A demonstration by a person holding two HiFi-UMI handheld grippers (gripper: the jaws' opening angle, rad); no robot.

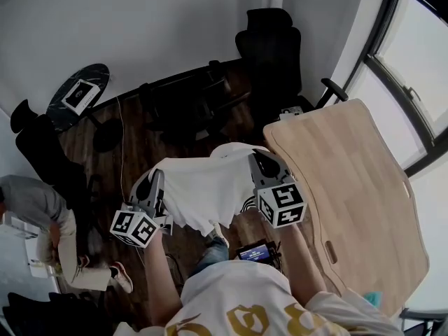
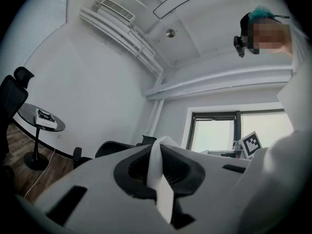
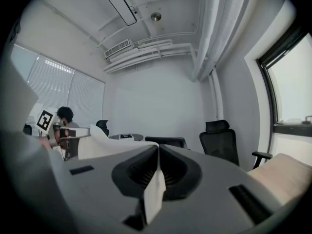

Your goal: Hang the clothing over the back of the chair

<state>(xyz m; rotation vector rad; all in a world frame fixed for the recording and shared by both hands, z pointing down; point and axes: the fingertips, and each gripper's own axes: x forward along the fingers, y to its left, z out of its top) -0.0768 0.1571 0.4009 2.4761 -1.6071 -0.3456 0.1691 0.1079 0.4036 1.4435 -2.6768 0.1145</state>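
A white garment (image 1: 206, 186) hangs stretched between my two grippers, above the dark wood floor. My left gripper (image 1: 157, 178) pinches its left upper edge and my right gripper (image 1: 258, 159) its right upper edge. In the left gripper view the gripper (image 2: 157, 146) is shut on a fold of the white cloth (image 2: 160, 179). The right gripper view shows the same: my gripper (image 3: 158, 151) is shut on a strip of the cloth (image 3: 155, 189). A tall black office chair (image 1: 274, 53) stands ahead by the wall, apart from the garment, and appears as the chair (image 3: 220, 139) in the right gripper view.
A light wooden table (image 1: 364, 187) fills the right side, its corner next to my right gripper. A second, low black chair (image 1: 183, 105) stands ahead. Far left is a round dark table (image 1: 78, 93) with a box, and a seated person (image 1: 35, 203). Windows (image 1: 409, 54) line the right wall.
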